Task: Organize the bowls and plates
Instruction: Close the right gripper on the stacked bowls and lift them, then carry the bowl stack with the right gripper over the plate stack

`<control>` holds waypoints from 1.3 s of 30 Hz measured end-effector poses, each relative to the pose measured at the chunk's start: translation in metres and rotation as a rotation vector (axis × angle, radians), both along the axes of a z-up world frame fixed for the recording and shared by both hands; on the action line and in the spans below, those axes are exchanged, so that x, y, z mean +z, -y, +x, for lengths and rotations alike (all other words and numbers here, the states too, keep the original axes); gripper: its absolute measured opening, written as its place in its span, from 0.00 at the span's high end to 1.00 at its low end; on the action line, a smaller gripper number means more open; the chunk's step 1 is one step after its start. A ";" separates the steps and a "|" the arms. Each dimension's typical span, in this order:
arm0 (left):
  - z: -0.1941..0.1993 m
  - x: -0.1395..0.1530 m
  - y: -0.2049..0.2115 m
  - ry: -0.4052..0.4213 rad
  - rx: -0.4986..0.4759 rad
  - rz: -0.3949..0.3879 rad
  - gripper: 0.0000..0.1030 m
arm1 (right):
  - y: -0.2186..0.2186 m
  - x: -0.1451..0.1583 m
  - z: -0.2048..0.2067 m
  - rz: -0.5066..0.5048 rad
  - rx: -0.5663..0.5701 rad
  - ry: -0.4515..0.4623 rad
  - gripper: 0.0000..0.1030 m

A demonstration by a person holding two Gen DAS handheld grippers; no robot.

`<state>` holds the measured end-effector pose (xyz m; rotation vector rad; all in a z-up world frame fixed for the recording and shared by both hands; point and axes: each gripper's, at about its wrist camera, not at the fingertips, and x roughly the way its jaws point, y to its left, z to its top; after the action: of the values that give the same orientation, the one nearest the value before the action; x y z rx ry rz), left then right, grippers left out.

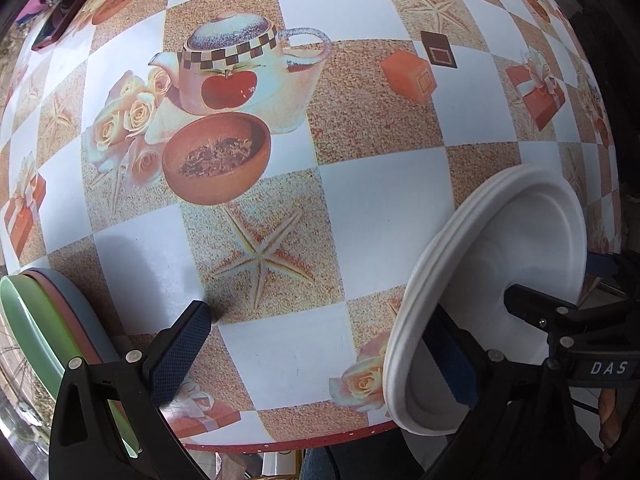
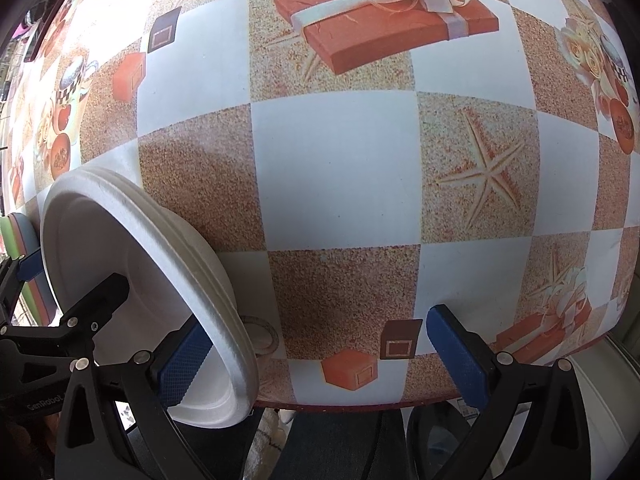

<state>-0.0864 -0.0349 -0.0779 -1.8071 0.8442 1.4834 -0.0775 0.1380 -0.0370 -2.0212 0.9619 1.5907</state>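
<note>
A stack of white foam plates (image 1: 492, 280) lies on the table near its front edge, between the two grippers; it also shows in the right wrist view (image 2: 132, 256). A stack of coloured plates, green, pink and grey-blue (image 1: 44, 308), sits at the lower left of the left wrist view and at the far left edge of the right wrist view (image 2: 22, 240). My left gripper (image 1: 320, 356) is open and empty, its right finger over the white plates. My right gripper (image 2: 320, 356) is open and empty, its left finger over the white plates.
The table (image 1: 380, 208) wears a checked cloth printed with teapots, bowls, starfish and gift boxes. Its red front edge (image 2: 360, 404) runs just ahead of the grippers. A dark flat object (image 1: 60, 16) lies at the far left corner.
</note>
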 end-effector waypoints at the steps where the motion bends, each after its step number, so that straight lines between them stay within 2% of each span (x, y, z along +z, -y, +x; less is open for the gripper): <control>1: 0.000 0.000 -0.001 0.000 0.000 -0.001 0.00 | 0.000 0.000 0.000 0.000 -0.001 0.000 0.00; 13: -0.003 0.003 -0.003 0.008 -0.002 -0.012 0.01 | -0.002 -0.003 -0.001 -0.002 -0.001 0.005 0.00; 15: -0.004 0.003 -0.005 0.013 0.001 -0.020 0.04 | 0.000 -0.003 0.000 -0.006 0.000 0.012 0.00; 17: 0.000 0.006 -0.011 0.009 -0.018 -0.021 0.11 | 0.000 -0.002 0.000 -0.004 0.004 0.019 0.01; 19: 0.006 0.010 -0.016 -0.008 -0.059 -0.016 0.16 | 0.001 -0.001 -0.002 -0.012 0.003 0.015 0.08; 21: 0.013 0.014 -0.021 -0.003 -0.093 0.002 0.26 | 0.004 0.003 -0.004 -0.014 0.017 0.000 0.16; 23: 0.020 0.015 -0.026 0.021 -0.128 0.018 0.41 | 0.010 0.007 -0.009 -0.018 0.044 -0.011 0.26; 24: 0.024 0.016 -0.030 0.023 -0.155 0.022 0.45 | 0.012 0.009 -0.011 -0.023 0.058 -0.018 0.35; 25: 0.029 0.016 -0.033 0.024 -0.183 0.026 0.54 | 0.016 0.011 -0.015 -0.033 0.074 -0.030 0.49; 26: 0.034 0.018 -0.036 0.043 -0.208 0.039 0.66 | 0.020 0.013 -0.018 -0.051 0.084 -0.048 0.60; 27: 0.037 0.018 -0.038 0.052 -0.220 0.037 0.66 | 0.024 0.014 -0.021 -0.083 0.092 -0.065 0.74; 29: 0.038 0.017 -0.038 0.056 -0.225 0.028 0.66 | 0.030 0.016 -0.024 -0.053 0.115 -0.041 0.73; 33: 0.033 0.015 -0.029 0.086 -0.210 0.022 0.66 | 0.046 0.016 -0.031 -0.081 0.150 -0.037 0.75; 39: 0.026 0.015 -0.010 0.086 -0.182 0.012 0.66 | 0.073 0.018 -0.047 -0.098 0.204 -0.027 0.74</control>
<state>-0.0601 -0.0252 -0.0628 -1.7231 0.9282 1.2842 -0.1242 0.0648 -0.0189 -2.2322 0.8835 1.7080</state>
